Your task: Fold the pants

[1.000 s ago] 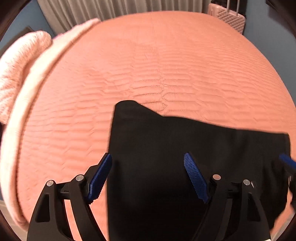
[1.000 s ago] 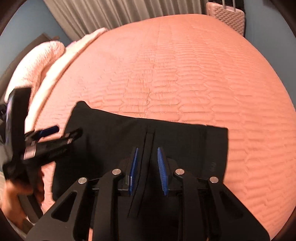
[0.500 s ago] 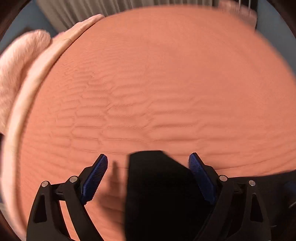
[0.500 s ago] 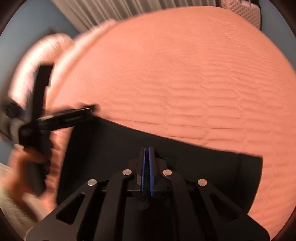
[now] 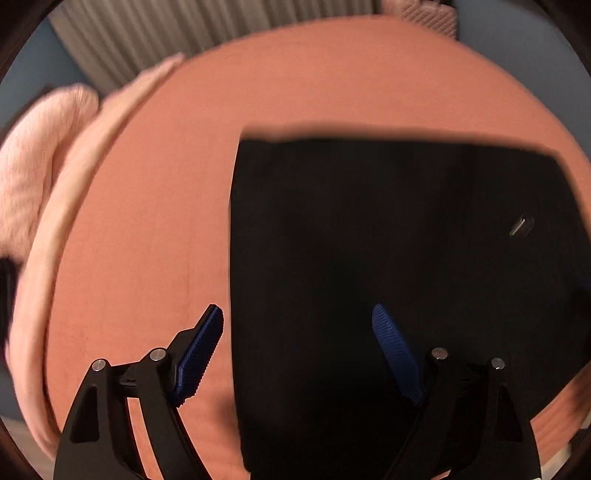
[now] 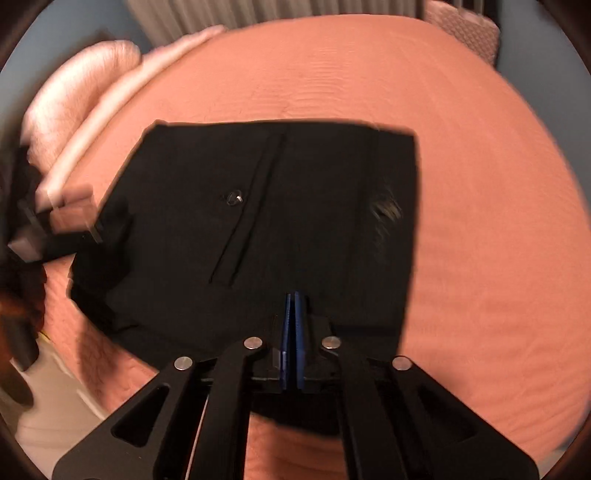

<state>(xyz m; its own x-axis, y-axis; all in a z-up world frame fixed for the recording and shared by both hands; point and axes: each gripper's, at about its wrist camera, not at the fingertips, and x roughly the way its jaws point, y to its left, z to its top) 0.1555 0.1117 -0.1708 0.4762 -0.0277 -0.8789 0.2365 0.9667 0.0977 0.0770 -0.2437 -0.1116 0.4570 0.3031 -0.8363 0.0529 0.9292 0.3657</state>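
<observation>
Left wrist view: low and close above the bed [image 5: 332, 81], facing across it toward the curtain [image 5: 184, 29], over the left edge of the pants [image 5: 369, 229]. Right wrist view: equally near, aimed the same way, centred on the pants [image 6: 295, 206]. Shared: pants, bed [image 6: 480, 184], pillows [image 5: 40, 155] on the left.

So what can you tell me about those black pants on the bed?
The black pants lie mostly flat on the orange quilted bedspread, folded into a blocky shape with straight edges. The cloth looks smooth, dark and woven. A long narrow stitched strip runs down the front, with a small shiny fastener beside it. The right hand-held gripper is shut on the near edge. The left hand-held gripper is open, one finger over the cloth and one over the bedspread.
</observation>
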